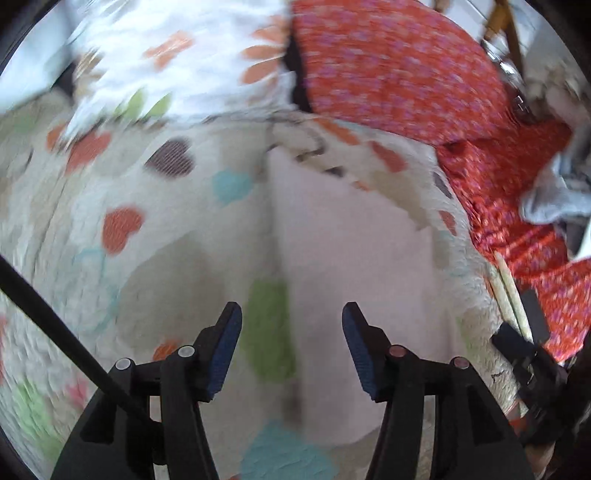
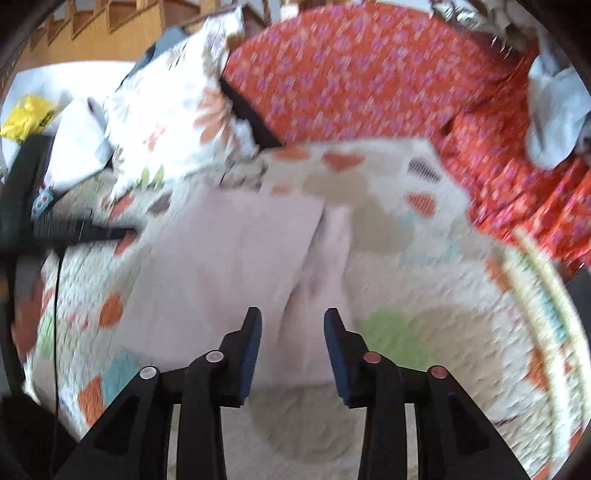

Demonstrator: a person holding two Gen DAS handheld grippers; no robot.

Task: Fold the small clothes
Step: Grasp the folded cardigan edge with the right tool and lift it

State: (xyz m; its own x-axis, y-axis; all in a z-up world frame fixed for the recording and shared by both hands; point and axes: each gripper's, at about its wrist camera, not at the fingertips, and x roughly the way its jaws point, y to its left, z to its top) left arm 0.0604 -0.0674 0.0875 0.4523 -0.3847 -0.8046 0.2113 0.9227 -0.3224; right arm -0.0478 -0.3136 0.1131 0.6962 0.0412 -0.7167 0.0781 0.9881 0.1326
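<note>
From the left wrist camera, the left gripper [image 1: 291, 343] hangs with its jaws spread wide and nothing between them, right above the pale pink garment [image 1: 343, 236] that lies flat on the heart-print quilt [image 1: 122, 229]. The garment looks like it already has a fold in it, since there's a straight crease running down its left edge, but the frame is too smeared to say how many folds are in. Beyond the garment sits a flowered pillow [image 1: 177, 70] and, next to that, a big red flowered cushion or blanket [image 1: 388, 62], with a grey cloth [image 1: 557, 199] lying on the red stuff off to the garment's right. From the right wrist camera, the right gripper [image 2: 292, 347] is also open wide and holding nothing, hovering over the near edge of the garment [image 2: 229, 266]. Here you can see a flat rectangular panel with a narrower strip poking out on its right side, so my guess is it's partway folded and that strip still needs tucking in or another fold over. The quilt [image 2: 424, 266] covers what seems to be a bed, and past the pillow [image 2: 173, 99] there's a wooden staircase [image 2: 96, 33] and something yellow [image 2: 26, 114] far left of the garment.
</note>
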